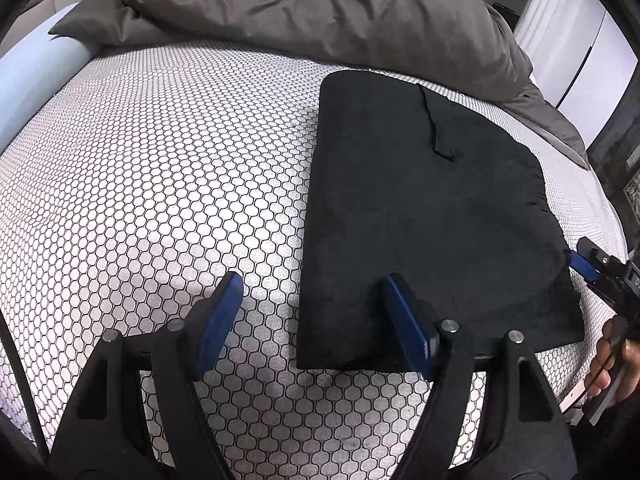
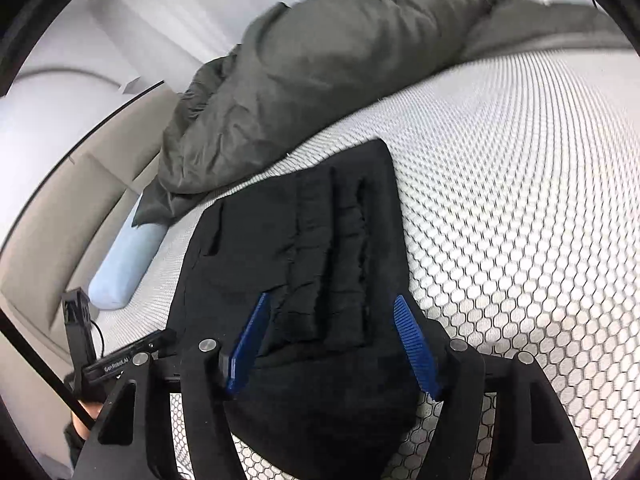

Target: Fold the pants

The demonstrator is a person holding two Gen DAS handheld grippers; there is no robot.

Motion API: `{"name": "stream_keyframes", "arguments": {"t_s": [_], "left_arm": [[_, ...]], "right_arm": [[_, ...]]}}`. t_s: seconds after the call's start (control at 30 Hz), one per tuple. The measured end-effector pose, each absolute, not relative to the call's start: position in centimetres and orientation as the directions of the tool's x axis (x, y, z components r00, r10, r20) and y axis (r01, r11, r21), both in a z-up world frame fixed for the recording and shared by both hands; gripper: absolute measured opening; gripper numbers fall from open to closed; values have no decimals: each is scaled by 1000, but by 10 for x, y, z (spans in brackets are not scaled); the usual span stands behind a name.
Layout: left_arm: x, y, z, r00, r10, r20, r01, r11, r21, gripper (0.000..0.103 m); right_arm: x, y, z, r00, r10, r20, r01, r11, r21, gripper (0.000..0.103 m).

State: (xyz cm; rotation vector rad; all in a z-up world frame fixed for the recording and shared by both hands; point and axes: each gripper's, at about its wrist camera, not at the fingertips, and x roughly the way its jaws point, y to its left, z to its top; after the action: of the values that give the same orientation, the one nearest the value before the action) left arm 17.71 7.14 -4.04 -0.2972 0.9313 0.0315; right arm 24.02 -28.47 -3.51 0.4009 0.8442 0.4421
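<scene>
Black folded pants (image 1: 420,208) lie on the bed (image 1: 160,180); my left gripper (image 1: 312,300) and right gripper (image 2: 332,320) hover low, fingers spread.

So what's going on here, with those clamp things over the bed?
A person is folding black pants on a honeycomb-patterned mattress, holding a two-finger gripper in each hand. The pants already lie folded into a compact rectangle. Both the left gripper and the right gripper are open, gripping nothing. A grey duvet is bunched up behind.
</scene>
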Motion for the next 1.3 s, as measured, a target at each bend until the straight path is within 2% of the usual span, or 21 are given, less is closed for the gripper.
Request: {"name": "stream_keyframes", "arguments": {"t_s": [0.2,0.4,0.43,0.47,0.5,0.57,0.6,0.8,0.9,1.0,1.1,1.17,1.23,1.3], "left_arm": [[196,75,-44,599,-104,-794,-151,959,-239,71],[198,78,-48,598,-113,-794,-149,957,-248,71],[199,78,-49,598,-113,-794,-150,957,-249,71],[199,78,-50,597,-118,-794,-150,955,-255,71],[200,78,-49,597,-119,-793,-150,955,-257,71],[201,78,-49,600,-114,-791,-153,955,-254,71],[200,78,-48,604,-111,-789,-156,955,-253,71],[183,89,-34,647,-118,-754,-156,946,-283,71],[176,95,-30,660,-124,-741,-160,940,-301,71],[173,98,-29,661,-129,-739,-162,937,-309,71],[170,94,-30,647,-122,-752,-158,944,-289,71],[169,91,-30,641,-117,-759,-153,949,-275,71],[170,88,-29,641,-115,-759,-148,952,-269,71],[170,85,-26,650,-114,-751,-138,954,-265,71]], "right_arm": [[249,-265,-32,584,517,-626,-266,851,453,64],[266,-247,-52,521,485,-702,-271,874,403,64],[269,-244,-53,521,486,-701,-279,874,398,55],[269,-242,-53,523,479,-705,-294,878,378,42],[269,-238,-52,527,468,-709,-310,883,352,38],[259,-233,-45,554,462,-693,-350,884,310,15],[253,-231,-36,578,460,-674,-368,884,288,12],[198,-229,25,652,514,-557,-441,855,273,11],[173,-227,41,653,533,-538,-462,843,275,11],[161,-231,32,642,512,-570,-435,856,279,11],[175,-240,-8,577,452,-681,-354,889,290,11],[187,-245,-37,543,390,-743,-290,918,270,16],[193,-252,-42,524,410,-746,-270,911,311,21],[188,-256,-29,570,404,-716,-272,914,300,44]]}}
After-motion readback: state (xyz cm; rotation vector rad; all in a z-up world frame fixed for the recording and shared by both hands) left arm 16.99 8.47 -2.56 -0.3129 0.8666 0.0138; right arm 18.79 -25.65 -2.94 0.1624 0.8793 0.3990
